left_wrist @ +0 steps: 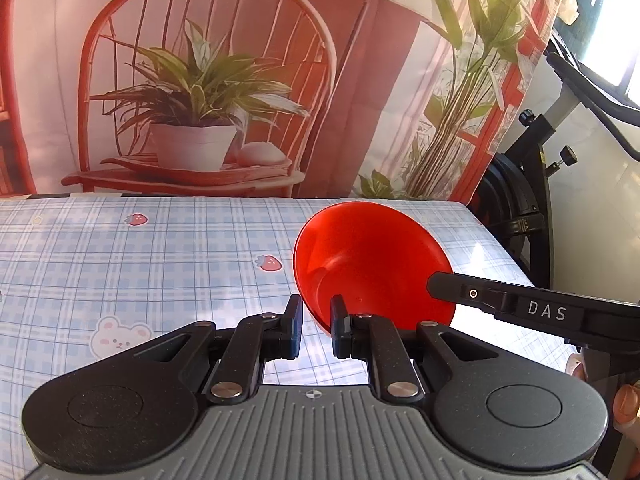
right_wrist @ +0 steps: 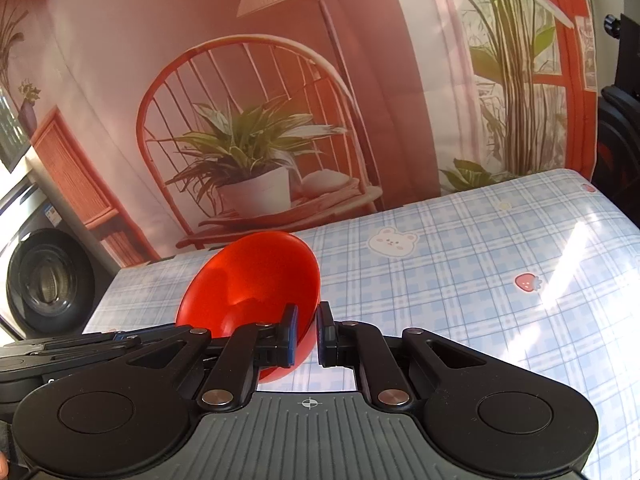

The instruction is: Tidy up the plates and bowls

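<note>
We are gripping the tilted red bowl (left_wrist: 372, 264) with both grippers, left (left_wrist: 316, 322) and right (right_wrist: 307, 330), each clamping its rim, mouth facing us; "DAS" is showing on the right one.

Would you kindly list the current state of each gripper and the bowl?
Red bowl: tilted, lifted off the tablecloth, empty, rim pinched from two sides.
Left gripper: shut on the bowl's rim.
Right gripper: shut on the bowl's rim.
</note>
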Available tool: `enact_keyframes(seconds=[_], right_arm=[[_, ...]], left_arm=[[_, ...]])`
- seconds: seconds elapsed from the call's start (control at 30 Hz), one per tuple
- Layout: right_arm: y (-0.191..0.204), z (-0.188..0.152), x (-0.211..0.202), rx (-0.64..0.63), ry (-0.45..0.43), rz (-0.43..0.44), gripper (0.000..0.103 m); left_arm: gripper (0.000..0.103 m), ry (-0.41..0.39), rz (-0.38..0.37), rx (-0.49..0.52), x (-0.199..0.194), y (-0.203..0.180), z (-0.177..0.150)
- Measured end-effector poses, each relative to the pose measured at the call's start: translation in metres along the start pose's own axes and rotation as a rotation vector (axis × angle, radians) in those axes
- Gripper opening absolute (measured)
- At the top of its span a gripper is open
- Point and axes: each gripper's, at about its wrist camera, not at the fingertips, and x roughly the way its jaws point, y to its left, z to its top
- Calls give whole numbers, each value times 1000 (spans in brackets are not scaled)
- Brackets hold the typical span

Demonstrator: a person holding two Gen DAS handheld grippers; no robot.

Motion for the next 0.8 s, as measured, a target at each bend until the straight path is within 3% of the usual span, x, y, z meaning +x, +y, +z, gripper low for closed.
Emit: enact_keyframes(seconds=[0.4,0.8], right_arm=[[-10,-41,-48,67,18,2,9],[-25,-77,-83,92,22,-25,9]], left_arm=[[15,2,-7,26,-39,-26,-37],[17,70,-63,48,-45,-42,-75]])
